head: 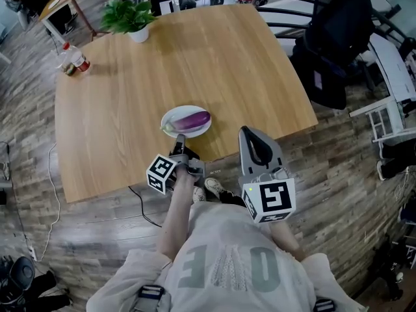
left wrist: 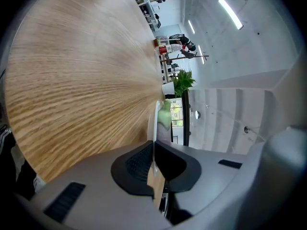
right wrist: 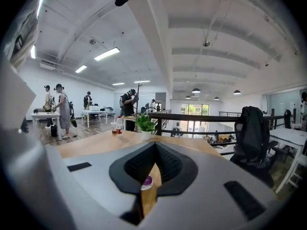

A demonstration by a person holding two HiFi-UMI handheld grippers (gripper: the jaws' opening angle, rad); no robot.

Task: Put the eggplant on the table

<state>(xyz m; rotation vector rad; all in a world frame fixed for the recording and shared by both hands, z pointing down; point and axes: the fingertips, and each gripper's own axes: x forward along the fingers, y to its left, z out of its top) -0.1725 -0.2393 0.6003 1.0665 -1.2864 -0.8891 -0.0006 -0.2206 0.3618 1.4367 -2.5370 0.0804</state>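
Observation:
A purple eggplant (head: pixel 194 118) with a green stem lies on a white plate (head: pixel 171 117) near the front edge of the wooden table (head: pixel 195 51). My left gripper (head: pixel 181 138) reaches the plate's near rim. In the left gripper view the thin white plate (left wrist: pixel 155 121) runs edge-on between the pads, with the left gripper (left wrist: pixel 154 146) shut on it and the eggplant's green stem (left wrist: pixel 165 113) just beyond. My right gripper (head: pixel 249 132) hangs at the table's front edge, right of the plate, shut and holding nothing. Its own view shows the right gripper (right wrist: pixel 154 148) and a bit of the eggplant (right wrist: pixel 147 180) through the slit.
A potted plant (head: pixel 129 17) stands at the table's far left, with a bottle (head: pixel 76 58) near the left edge. A chair draped in a black jacket (head: pixel 335 38) stands to the right beside a railing. A cable (head: pixel 144 207) lies on the wooden floor below the table.

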